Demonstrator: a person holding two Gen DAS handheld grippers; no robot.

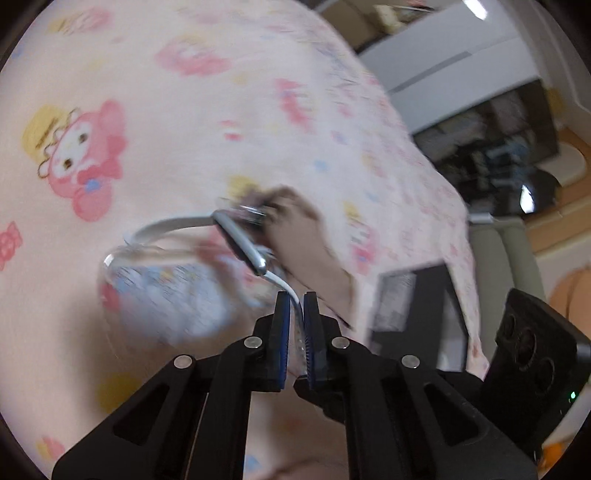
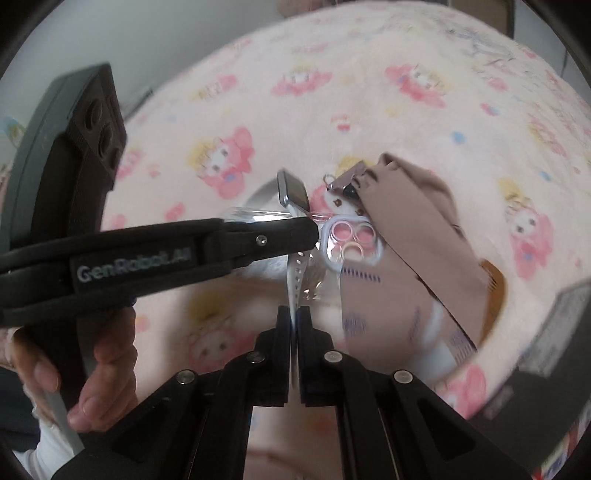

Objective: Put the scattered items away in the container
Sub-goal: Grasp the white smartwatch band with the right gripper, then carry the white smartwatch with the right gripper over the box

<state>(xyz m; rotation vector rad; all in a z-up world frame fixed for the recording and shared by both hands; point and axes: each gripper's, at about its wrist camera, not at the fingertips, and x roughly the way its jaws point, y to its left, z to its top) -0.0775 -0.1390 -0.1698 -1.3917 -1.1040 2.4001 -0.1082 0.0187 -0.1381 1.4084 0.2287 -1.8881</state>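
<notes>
Both grippers pinch the white strap of one smartwatch [image 2: 293,192]: the left gripper [image 1: 296,301] and right gripper [image 2: 294,314] are closed on it above the pink blanket [image 1: 184,110].

A pink cartoon-printed blanket [image 1: 207,122] is spread wide; a white wall [image 2: 155,33] is seen behind it.

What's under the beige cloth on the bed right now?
In the right wrist view the beige cloth drapes over a clear phone case and a metal clip; the case's camera cutout and most of the clip stick out. An orange-brown edge peeks out; the rest is covered.
</notes>
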